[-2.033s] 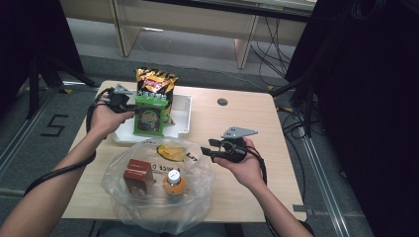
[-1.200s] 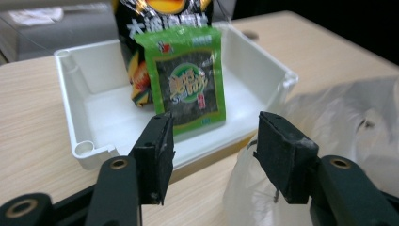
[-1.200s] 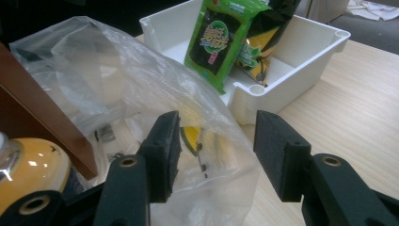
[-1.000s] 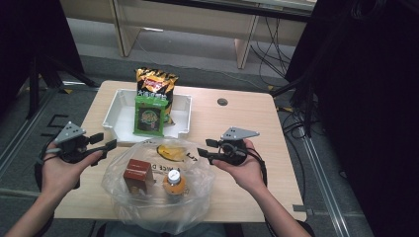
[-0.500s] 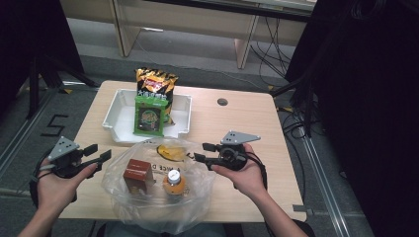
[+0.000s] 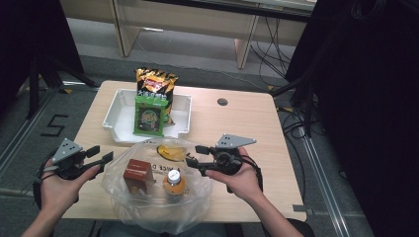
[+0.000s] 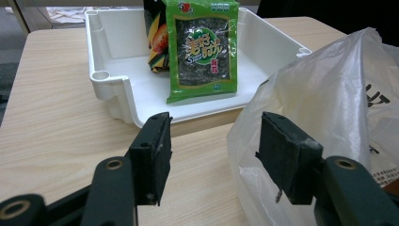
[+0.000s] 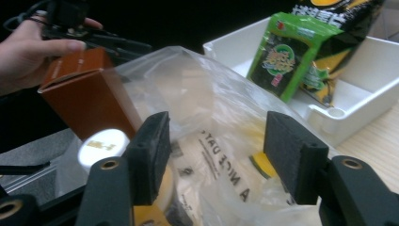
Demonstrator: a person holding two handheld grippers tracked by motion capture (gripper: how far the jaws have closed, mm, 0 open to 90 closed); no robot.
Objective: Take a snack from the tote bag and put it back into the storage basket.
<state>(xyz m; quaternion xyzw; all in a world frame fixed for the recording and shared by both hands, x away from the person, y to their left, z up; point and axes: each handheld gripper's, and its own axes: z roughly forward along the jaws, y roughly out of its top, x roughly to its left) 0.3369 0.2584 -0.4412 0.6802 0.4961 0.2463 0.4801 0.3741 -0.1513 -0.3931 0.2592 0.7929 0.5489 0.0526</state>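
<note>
A clear plastic bag (image 6: 153, 210) lies open at the table's front, holding a brown box (image 6: 138, 173), a white-capped bottle (image 6: 174, 180) and a yellow packet (image 6: 170, 152). My left gripper (image 6: 101, 154) hovers open just left of the bag (image 7: 329, 94), nothing between its pads (image 7: 153, 155). My right gripper (image 6: 192, 154) sits at the bag's right rim. Its jaws have just been opening and stand open, with no thing pinched. Past its pads (image 8: 291, 155) I see the bag (image 8: 211, 94), the box (image 8: 84, 94) and the bottle cap (image 8: 103, 146).
A white tray (image 6: 113, 118) stands behind the bag with a green seaweed packet (image 6: 149, 116) leaning on a dark chips bag (image 6: 157, 84). The tray (image 7: 108, 89) and seaweed packet (image 7: 202, 52) face the left gripper. A round hole (image 6: 222, 101) marks the tabletop's far right.
The left gripper has drawn back from the seaweed packet in the tray to the table's front left, beside the bag. The right gripper's jaws have spread wider and it shifted slightly.
</note>
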